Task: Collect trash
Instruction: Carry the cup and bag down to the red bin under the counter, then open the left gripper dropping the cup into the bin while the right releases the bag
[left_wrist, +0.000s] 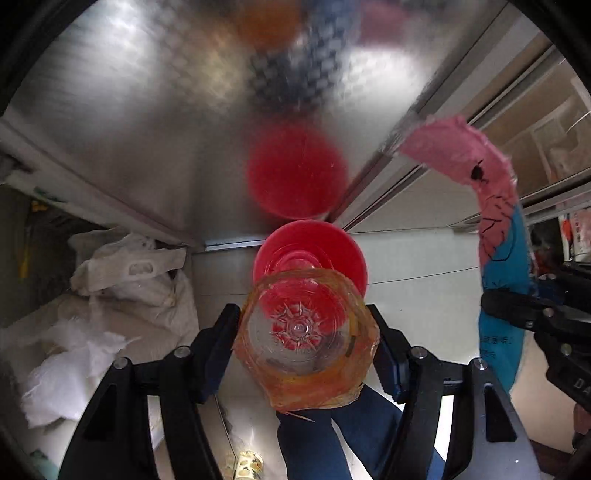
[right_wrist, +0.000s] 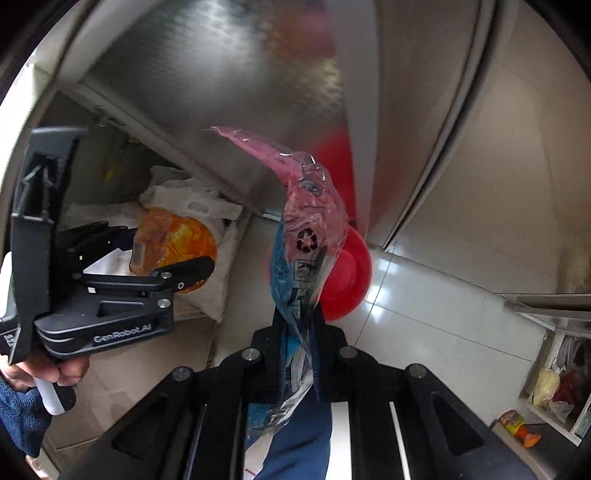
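My left gripper (left_wrist: 301, 321) points down and is shut on a clear plastic bottle (left_wrist: 306, 332) with an orange label, seen from its base. Directly below it, a red round container (left_wrist: 332, 251) stands on the pale tiled floor. My right gripper (right_wrist: 299, 321) is shut on a crumpled pink and blue plastic wrapper (right_wrist: 306, 236), which sticks up above the red container (right_wrist: 351, 273). The right wrist view shows the left gripper (right_wrist: 162, 251) with the bottle (right_wrist: 177, 240) at the left. In the left wrist view, the wrapper (left_wrist: 498, 236) and right gripper (left_wrist: 535, 314) are at the right.
A brushed steel cabinet (left_wrist: 147, 110) rises behind the container and mirrors it. White plastic bags (left_wrist: 136, 273) and crumpled white paper (left_wrist: 70, 362) lie at the left. A low shelf (right_wrist: 554, 391) with packets is at the right. A person's blue trouser leg (left_wrist: 332, 443) is below.
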